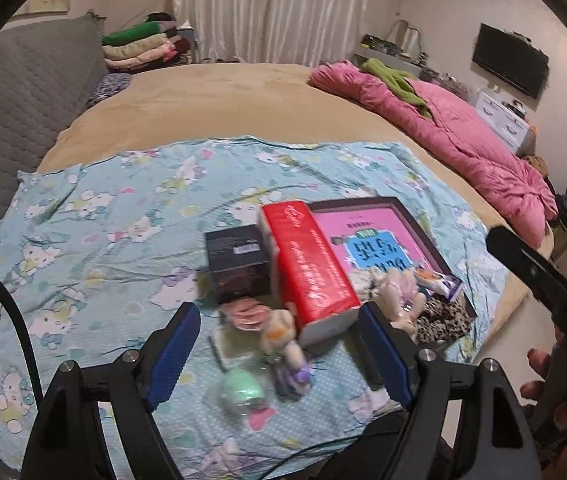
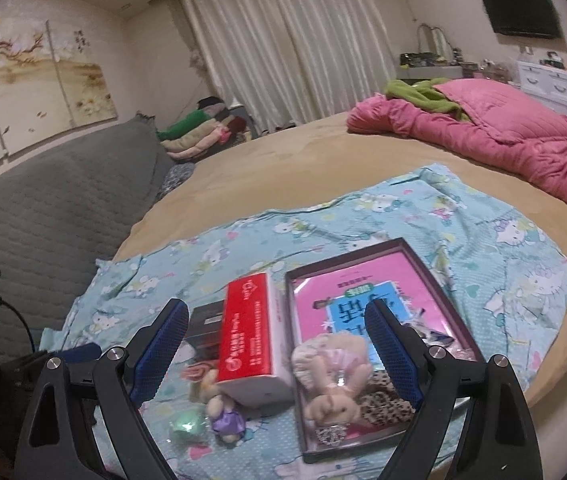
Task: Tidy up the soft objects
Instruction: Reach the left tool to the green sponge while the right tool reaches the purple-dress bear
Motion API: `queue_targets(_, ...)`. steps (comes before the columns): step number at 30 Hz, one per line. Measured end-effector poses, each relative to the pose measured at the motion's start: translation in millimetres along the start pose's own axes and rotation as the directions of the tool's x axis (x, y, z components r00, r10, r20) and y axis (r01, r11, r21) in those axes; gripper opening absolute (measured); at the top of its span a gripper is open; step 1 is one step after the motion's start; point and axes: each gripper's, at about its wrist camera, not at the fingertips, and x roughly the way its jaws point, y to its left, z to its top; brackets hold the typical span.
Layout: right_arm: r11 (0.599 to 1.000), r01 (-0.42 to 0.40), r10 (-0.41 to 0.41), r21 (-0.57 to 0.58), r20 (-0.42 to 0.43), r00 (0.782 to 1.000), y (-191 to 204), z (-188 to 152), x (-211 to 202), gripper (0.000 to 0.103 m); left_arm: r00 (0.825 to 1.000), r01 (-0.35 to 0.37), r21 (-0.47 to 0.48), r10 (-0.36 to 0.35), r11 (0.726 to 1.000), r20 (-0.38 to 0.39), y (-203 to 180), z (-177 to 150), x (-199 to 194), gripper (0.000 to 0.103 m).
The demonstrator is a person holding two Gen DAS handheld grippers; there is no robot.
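On a light blue cat-print cloth [image 1: 103, 240] lie a small plush doll in a purple dress [image 1: 289, 354], a green soft ball [image 1: 241, 394] and a pink rose-like item [image 1: 245, 312]. A dark shallow tray [image 2: 435, 280] holds a pink book, a plush rabbit [image 2: 333, 384] and a leopard-print piece [image 2: 387, 404]. A red tissue pack [image 2: 249, 340] and a black box [image 1: 239, 264] stand beside the tray. My left gripper [image 1: 279, 356] is open above the purple doll. My right gripper [image 2: 279, 356] is open above the tissue pack and rabbit. Both are empty.
The cloth lies on a tan round bed [image 2: 283, 160]. A pink quilt [image 2: 523, 148] with a green garment is at the far right. A grey padded headboard [image 2: 63, 192] is on the left, folded clothes [image 2: 199, 132] behind it. The other hand-held gripper [image 1: 543, 280] shows at right.
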Motion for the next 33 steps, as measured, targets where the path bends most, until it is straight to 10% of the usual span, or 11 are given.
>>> queue_targets(17,0.998,-0.042,0.033,-0.055,-0.152,0.988,53.6,-33.4,31.2,0.091,0.996,-0.070,-0.183,0.060,0.981,-0.060,89.3,-21.3,11.1,0.081)
queue_targets(33,1.000,-0.003,-0.010,-0.028,-0.454,0.891,49.2,-108.4,113.4,0.090,0.941,0.094,-0.271,-0.175,0.958,-0.290,91.3,-84.1,106.4,0.081)
